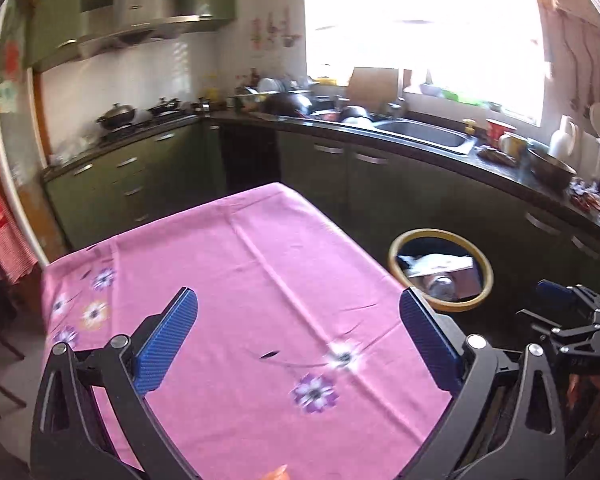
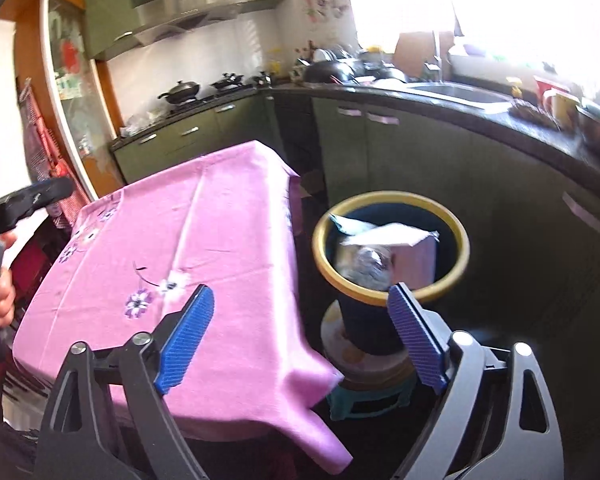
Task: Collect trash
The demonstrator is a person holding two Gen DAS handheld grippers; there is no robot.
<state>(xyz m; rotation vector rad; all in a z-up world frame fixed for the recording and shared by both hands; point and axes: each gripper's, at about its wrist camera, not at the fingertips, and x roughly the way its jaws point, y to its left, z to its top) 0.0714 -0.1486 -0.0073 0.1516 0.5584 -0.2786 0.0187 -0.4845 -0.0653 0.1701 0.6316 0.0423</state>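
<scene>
Trash (image 2: 384, 246) sits in the yellow-rimmed bin (image 2: 456, 264), paper over a crumpled bottle, at our 1 o'clock beside the pink tablecloth (image 2: 204, 220).
We judge collecting nearly done; next we scan for leftovers. Left gripper (image 1: 298, 332) and right gripper (image 2: 302, 332) hover, fingers spread, holding nothing.

A table (image 1: 204, 420) covered by a pink floral tablecloth (image 1: 260, 280).

tablecloth (image 1: 260, 280): matt pink cloth | bin rim (image 2: 392, 200): glossy yellow plastic | sink (image 1: 428, 134): metal
</scene>
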